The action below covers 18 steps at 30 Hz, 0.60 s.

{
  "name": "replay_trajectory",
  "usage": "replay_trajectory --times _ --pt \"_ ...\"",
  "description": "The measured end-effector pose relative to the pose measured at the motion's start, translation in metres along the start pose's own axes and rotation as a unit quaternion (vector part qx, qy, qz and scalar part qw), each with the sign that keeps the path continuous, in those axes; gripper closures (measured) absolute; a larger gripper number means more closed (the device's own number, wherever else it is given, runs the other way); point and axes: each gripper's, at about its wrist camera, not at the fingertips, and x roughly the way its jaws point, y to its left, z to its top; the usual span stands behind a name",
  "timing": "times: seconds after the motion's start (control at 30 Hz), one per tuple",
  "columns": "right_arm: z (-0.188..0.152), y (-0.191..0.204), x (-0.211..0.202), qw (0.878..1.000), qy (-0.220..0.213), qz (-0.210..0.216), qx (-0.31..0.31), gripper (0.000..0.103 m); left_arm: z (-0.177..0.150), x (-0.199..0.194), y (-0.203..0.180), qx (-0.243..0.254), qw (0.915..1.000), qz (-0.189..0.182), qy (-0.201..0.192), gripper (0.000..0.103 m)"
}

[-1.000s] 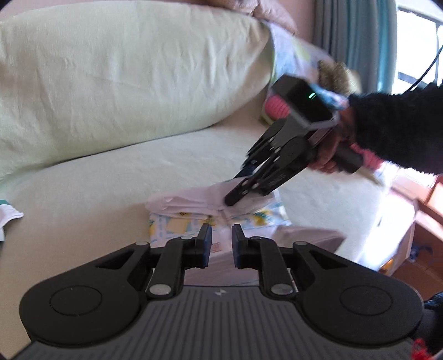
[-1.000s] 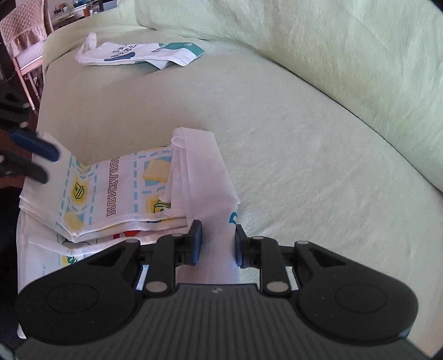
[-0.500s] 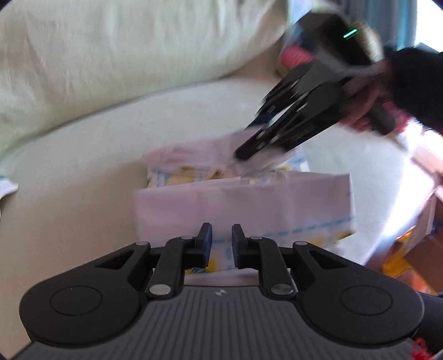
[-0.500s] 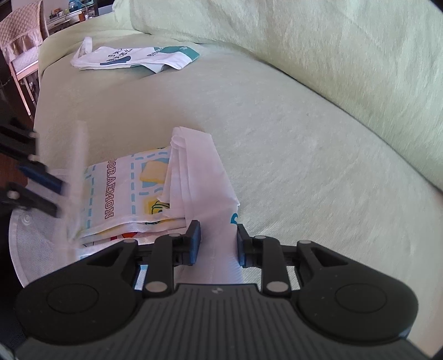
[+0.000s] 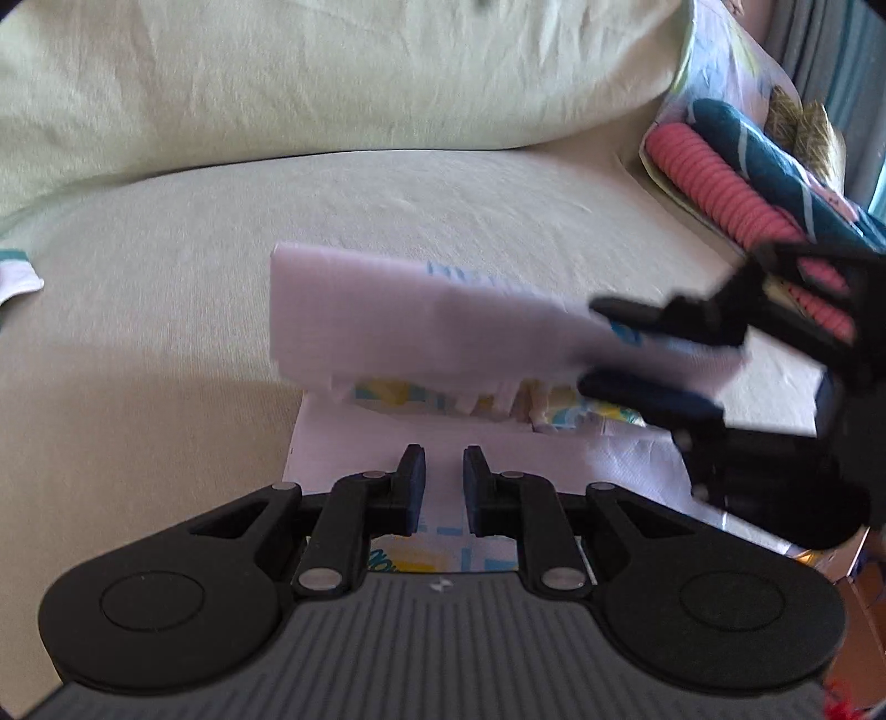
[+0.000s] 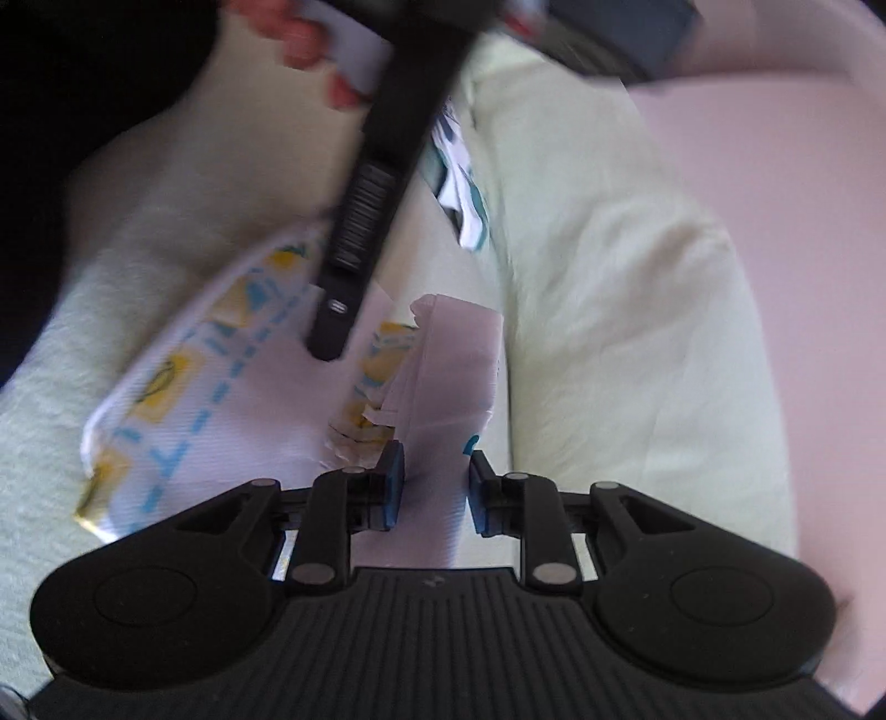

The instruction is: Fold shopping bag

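The white shopping bag point(image 5: 360, 443) with yellow and blue print lies half folded on the sofa seat. My left gripper point(image 5: 443, 482) points down at its near layer. The pads stand a narrow gap apart and the fabric runs between and under them. A white flap point(image 5: 415, 321) of the bag hangs lifted and blurred, its right end between the fingers of my right gripper point(image 5: 592, 343), which is rolled on its side. In the right wrist view my right gripper point(image 6: 437, 482) is shut on that white fold point(image 6: 454, 360). The left gripper's finger point(image 6: 354, 221) rests on the bag point(image 6: 221, 387).
A pale green sofa seat point(image 5: 166, 332) and a big back cushion point(image 5: 277, 83) surround the bag. A second white bag point(image 5: 16, 271) lies at the left edge. Folded pink and teal textiles point(image 5: 720, 183) are piled at the right. A hand point(image 6: 299, 39) holds the left gripper.
The right gripper has rolled onto its side and swung across, lifting its white fold. The near layer, upright half a second ago, now lies flat under the left gripper, which has sunk.
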Motion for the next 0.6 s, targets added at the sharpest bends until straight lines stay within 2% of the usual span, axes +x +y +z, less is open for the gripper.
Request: replay_trajectory --times 0.13,0.23,0.33,0.37,0.43,0.53,0.6 --pt "0.005 0.021 -0.009 0.998 -0.009 0.025 -0.064 0.083 -0.003 -0.003 0.01 -0.019 0.9997 -0.014 -0.004 0.083" --pt "0.009 0.029 -0.01 0.995 -0.013 0.033 -0.093 0.084 -0.01 -0.017 0.013 0.005 0.9999 0.01 0.002 0.083" --pt "0.01 0.037 -0.01 0.992 -0.009 0.038 -0.117 0.083 -0.021 -0.044 0.009 0.086 0.995 0.05 -0.014 0.083" --pt "0.009 0.038 -0.01 0.992 -0.008 0.04 -0.121 0.083 -0.023 -0.051 0.005 0.132 0.9884 0.069 -0.027 0.083" --pt "0.009 0.04 -0.009 0.991 -0.005 0.041 -0.127 0.083 -0.029 -0.062 -0.005 0.228 0.9662 0.109 -0.053 0.081" --pt "0.008 0.042 -0.008 0.99 -0.004 0.043 -0.135 0.083 -0.041 -0.055 -0.019 0.391 0.9048 0.152 -0.073 0.076" --pt "0.008 0.042 -0.009 0.989 -0.004 0.045 -0.141 0.083 -0.047 -0.046 -0.024 0.484 0.8594 0.148 -0.071 0.07"
